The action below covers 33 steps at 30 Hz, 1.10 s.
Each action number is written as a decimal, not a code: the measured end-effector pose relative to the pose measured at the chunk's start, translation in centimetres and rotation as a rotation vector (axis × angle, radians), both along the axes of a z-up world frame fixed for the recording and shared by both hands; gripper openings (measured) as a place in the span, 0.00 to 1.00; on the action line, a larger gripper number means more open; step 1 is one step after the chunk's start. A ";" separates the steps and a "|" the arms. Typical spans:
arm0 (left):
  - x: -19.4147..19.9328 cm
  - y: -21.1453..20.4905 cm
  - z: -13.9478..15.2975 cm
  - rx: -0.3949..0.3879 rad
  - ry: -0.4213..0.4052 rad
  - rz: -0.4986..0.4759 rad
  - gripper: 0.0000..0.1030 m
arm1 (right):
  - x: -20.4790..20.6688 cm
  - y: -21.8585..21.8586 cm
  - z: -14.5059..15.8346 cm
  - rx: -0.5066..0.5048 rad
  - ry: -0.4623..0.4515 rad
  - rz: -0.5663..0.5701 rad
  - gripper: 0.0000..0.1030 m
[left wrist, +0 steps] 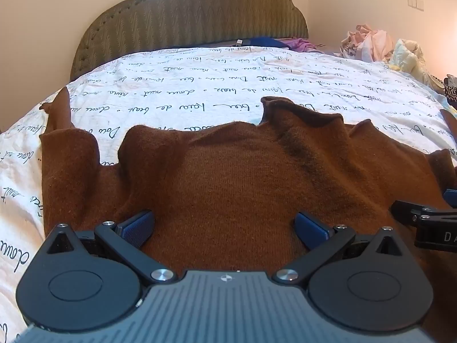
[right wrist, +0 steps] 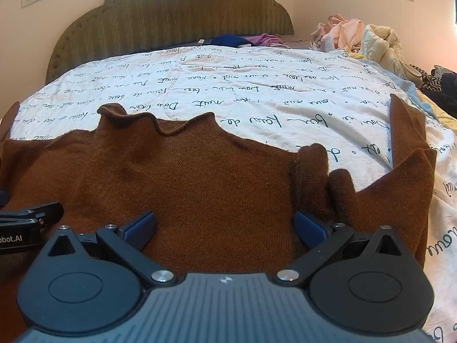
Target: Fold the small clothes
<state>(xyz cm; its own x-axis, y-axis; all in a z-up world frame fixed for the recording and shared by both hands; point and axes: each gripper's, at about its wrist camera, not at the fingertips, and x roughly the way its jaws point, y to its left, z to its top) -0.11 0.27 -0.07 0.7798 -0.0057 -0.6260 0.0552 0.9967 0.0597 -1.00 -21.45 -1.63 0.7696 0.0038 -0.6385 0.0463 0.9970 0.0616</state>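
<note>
Starting from the left: the brown sweater (left wrist: 234, 177) lies spread flat on the script-print quilt (left wrist: 200, 85), filling the whole near part of the bed, with a sleeve end poking up at about 9 o'clock in the left wrist view. The left gripper (left wrist: 224, 227) sits low over the sweater's near edge with its blue pads (left wrist: 137, 227) spread wide apart — nothing pinched between them. Just to its right, the right gripper (right wrist: 224, 227) is parked over the same hem, jaws also wide apart and holding nothing. The collar sits at roughly 12 o'clock from the left gripper. Further back, a green headboard (right wrist: 171, 20) at 12, and a pile of clothes (right wrist: 354, 37) at about 2 o'clock.
</note>
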 end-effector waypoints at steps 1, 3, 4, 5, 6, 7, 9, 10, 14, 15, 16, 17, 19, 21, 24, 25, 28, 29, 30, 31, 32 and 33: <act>-0.1 -0.1 0.0 0.002 -0.002 0.000 1.00 | 0.0 0.0 0.0 0.000 0.000 0.000 1.00; -0.1 -0.1 0.0 0.002 -0.001 0.000 1.00 | 0.0 0.0 0.0 -0.001 0.000 0.000 1.00; -0.1 -0.2 0.0 0.001 -0.001 0.000 1.00 | 0.0 0.0 0.0 0.000 0.000 0.000 1.00; -0.2 -0.2 0.1 0.000 -0.001 0.000 1.00 | 0.0 0.0 0.0 -0.001 0.000 0.000 1.00; -0.2 -0.3 0.1 -0.001 -0.001 0.001 1.00 | 0.0 0.0 0.0 -0.001 0.000 0.000 1.00; -0.2 -0.3 0.1 -0.002 -0.002 0.001 1.00 | 0.0 0.0 0.0 0.000 0.000 0.000 1.00; -0.2 -0.3 0.1 -0.001 -0.001 0.001 1.00 | 0.0 0.0 0.0 -0.001 0.000 0.000 1.00; -0.3 -0.3 0.1 0.000 -0.001 0.003 1.00 | 0.0 0.0 0.0 0.000 0.000 0.000 1.00; -0.4 -0.3 0.2 -0.003 -0.002 0.005 1.00 | 0.0 0.0 0.0 0.000 0.000 0.000 1.00; -0.4 -0.3 0.2 0.001 -0.003 0.005 1.00 | 0.0 0.0 0.0 -0.001 0.000 0.000 1.00; -0.3 -0.3 0.1 0.004 0.000 0.005 1.00 | 0.0 0.0 0.0 -0.002 0.000 0.000 1.00; -0.2 -0.3 0.1 0.006 -0.001 0.005 1.00 | 0.0 0.0 0.0 -0.002 0.001 0.000 1.00; -0.1 -0.1 0.1 0.001 0.001 0.003 1.00 | 0.0 0.0 0.0 -0.003 0.002 0.001 1.00; -0.1 0.0 0.1 -0.002 0.002 0.003 1.00 | 0.0 0.0 0.0 -0.003 0.004 0.001 1.00; 0.0 0.0 0.1 -0.001 0.002 0.003 1.00 | 0.0 0.0 0.0 -0.002 0.003 0.001 1.00; 0.0 0.0 0.1 -0.002 0.002 0.003 1.00 | 0.0 0.0 0.0 0.002 0.003 0.002 1.00; -0.1 0.0 0.1 -0.002 0.002 0.003 1.00 | 0.0 -0.1 0.0 0.006 0.005 0.001 1.00; 0.0 0.0 0.1 -0.002 0.002 0.003 1.00 | 0.0 0.0 0.1 0.003 0.011 0.001 1.00; 0.0 0.0 0.1 -0.002 0.002 0.003 1.00 | 0.1 -0.1 0.0 0.001 0.014 -0.001 1.00; -0.1 0.0 0.1 -0.001 0.002 0.003 1.00 | 0.1 -0.1 -0.1 0.000 0.015 -0.002 1.00; 0.0 0.0 0.0 0.001 0.002 0.003 1.00 | 0.2 0.0 0.0 -0.002 0.016 -0.003 1.00; 0.0 0.0 0.0 0.001 0.002 0.003 1.00 | 0.2 0.0 0.0 -0.001 0.016 -0.001 1.00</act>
<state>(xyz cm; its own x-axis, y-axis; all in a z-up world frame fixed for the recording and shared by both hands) -0.11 0.32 -0.05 0.7787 -0.0028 -0.6274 0.0525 0.9968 0.0606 -0.83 -21.45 -1.63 0.7593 0.0026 -0.6507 0.0480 0.9970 0.0600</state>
